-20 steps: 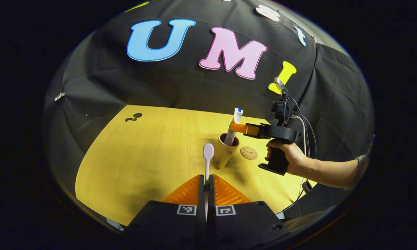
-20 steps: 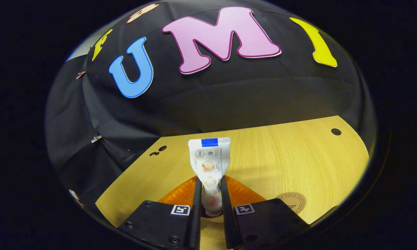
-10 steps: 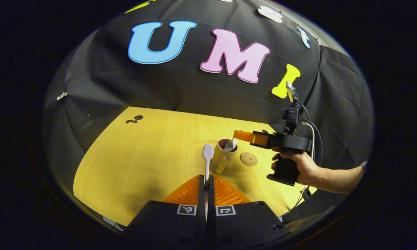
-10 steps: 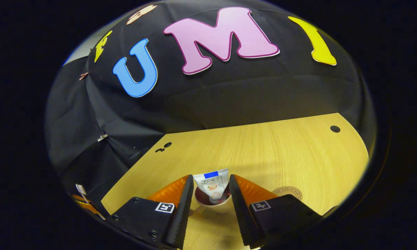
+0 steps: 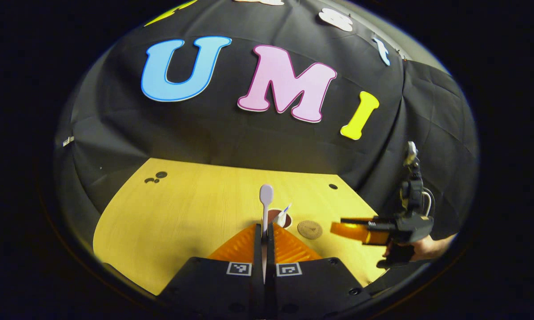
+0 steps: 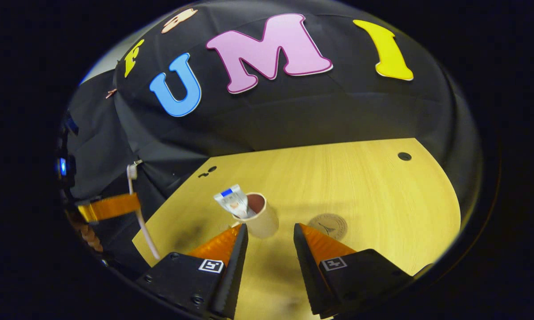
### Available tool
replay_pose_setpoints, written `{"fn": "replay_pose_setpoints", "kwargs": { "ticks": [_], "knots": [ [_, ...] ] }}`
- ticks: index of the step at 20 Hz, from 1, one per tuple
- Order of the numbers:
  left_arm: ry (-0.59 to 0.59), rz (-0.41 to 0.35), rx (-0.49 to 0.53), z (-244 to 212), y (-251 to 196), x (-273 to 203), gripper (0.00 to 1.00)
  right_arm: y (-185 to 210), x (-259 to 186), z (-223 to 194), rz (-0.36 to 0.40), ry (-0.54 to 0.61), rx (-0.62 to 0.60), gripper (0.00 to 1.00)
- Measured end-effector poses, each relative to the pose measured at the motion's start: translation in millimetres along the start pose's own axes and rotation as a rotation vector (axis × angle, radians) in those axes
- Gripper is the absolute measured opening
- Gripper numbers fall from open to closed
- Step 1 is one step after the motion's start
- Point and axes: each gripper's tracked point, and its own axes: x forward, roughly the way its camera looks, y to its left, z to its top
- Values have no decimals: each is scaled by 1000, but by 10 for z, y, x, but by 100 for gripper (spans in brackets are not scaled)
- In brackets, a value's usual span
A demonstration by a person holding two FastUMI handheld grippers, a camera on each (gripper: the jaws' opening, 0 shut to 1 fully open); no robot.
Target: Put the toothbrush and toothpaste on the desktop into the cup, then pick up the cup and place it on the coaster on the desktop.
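My left gripper (image 5: 264, 226) is shut on a white toothbrush (image 5: 266, 198), which points up and forward. Just behind its head stands the beige cup (image 5: 276, 218) with the toothpaste (image 5: 285, 209) in it. The round coaster (image 5: 310, 229) lies to the cup's right. My right gripper (image 6: 270, 228) is open, back from the cup (image 6: 261, 218) and above it. The toothpaste tube (image 6: 231, 201) leans out over the cup's left rim. The coaster (image 6: 328, 224) sits right of the cup. The left gripper (image 6: 109, 206) with the toothbrush (image 6: 138, 215) appears at the far left.
The wooden table (image 5: 182, 213) has small dark holes near its back corners. The other gripper (image 5: 355, 229) and the hand holding it (image 5: 422, 249) are off the table's right edge. Black cloth walls close the table (image 6: 382, 191) in behind and at both sides.
The right gripper opened, dropped the toothpaste into the cup and drew back to the right. The left gripper has carried the toothbrush forward, close to the cup.
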Motion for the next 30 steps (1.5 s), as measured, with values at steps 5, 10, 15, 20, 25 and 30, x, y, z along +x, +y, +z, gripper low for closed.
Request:
{"fn": "replay_pose_setpoints", "kwargs": {
  "ticks": [5, 10, 15, 20, 25, 30],
  "knots": [
    [-89, -35, 28, 375, -49, 398, 6, -246, -414, -475, -60, 72, 43, 64],
    [-162, -122, 96, 583, -150, 788, 6, -407, -801, -634, -135, 71, 77, 64],
    [-191, -172, 113, 653, -109, 1215, 6, -600, -1141, -703, -262, 41, 122, 64],
    [-208, -240, 118, 681, -145, 1563, 6, -637, -1414, -998, -384, 27, 243, 64],
    [-185, -308, 125, 518, -234, 1817, 6, -530, -1552, -1301, -466, 15, 325, 64],
    [-160, -323, 154, 305, -253, 1988, 6, -492, -1636, -1412, -522, 0, 369, 64]
  ]
}}
